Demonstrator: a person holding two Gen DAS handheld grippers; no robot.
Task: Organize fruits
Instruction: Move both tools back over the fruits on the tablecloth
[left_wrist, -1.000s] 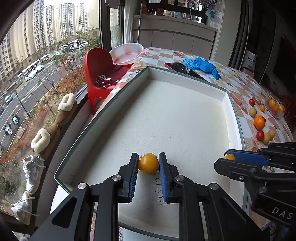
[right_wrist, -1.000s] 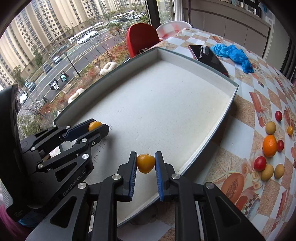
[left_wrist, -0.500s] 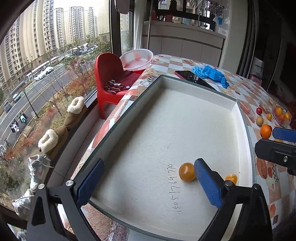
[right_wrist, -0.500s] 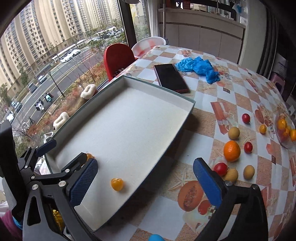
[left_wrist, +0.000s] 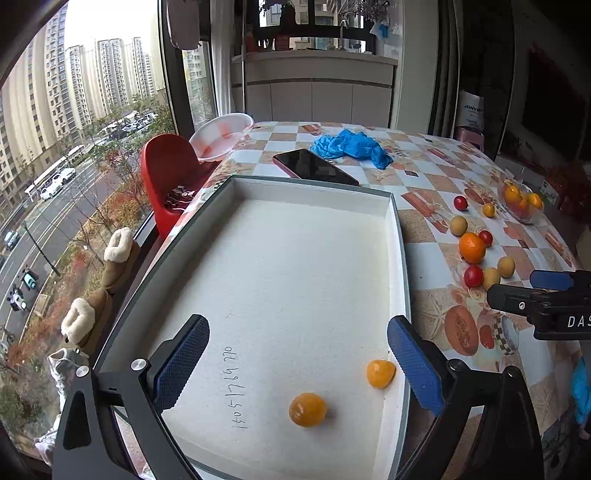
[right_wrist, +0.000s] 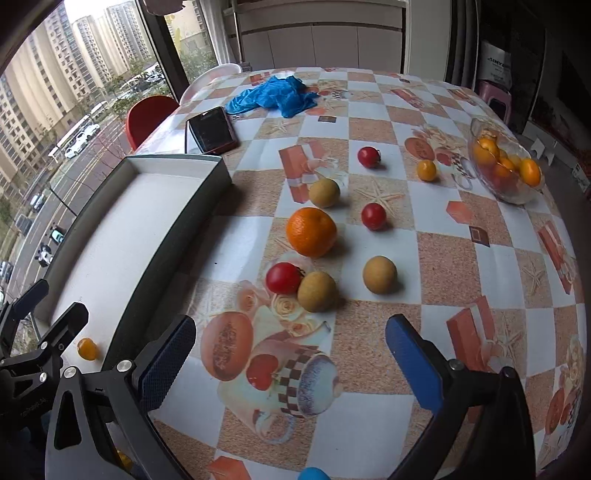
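Two small yellow-orange fruits (left_wrist: 307, 409) (left_wrist: 380, 373) lie free at the near right of the white grey-rimmed tray (left_wrist: 295, 184). My left gripper (left_wrist: 295, 332) hangs above them, open and holding nothing. My right gripper (right_wrist: 290, 332) is open over the tablecloth, just short of a red tomato (right_wrist: 283, 277) and a tan round fruit (right_wrist: 317, 291). Beyond those sit an orange (right_wrist: 311, 231), another tan fruit (right_wrist: 379, 274) and more tomatoes (right_wrist: 373, 216). In the right wrist view, one yellow fruit (right_wrist: 87, 348) shows in the tray beside the left gripper (right_wrist: 59, 301).
A glass bowl (right_wrist: 517, 199) of oranges stands at the table's far right. A phone (right_wrist: 211, 130) and a crumpled blue glove (right_wrist: 273, 96) lie behind the tray. Off the table's left edge are a red chair (left_wrist: 166, 173), a white basin (left_wrist: 221, 136) and the window.
Both grippers opened and let their yellow fruits go in the tray. The right gripper swung right, from the tray to the loose fruit on the table. The left gripper drew back and rose a little.
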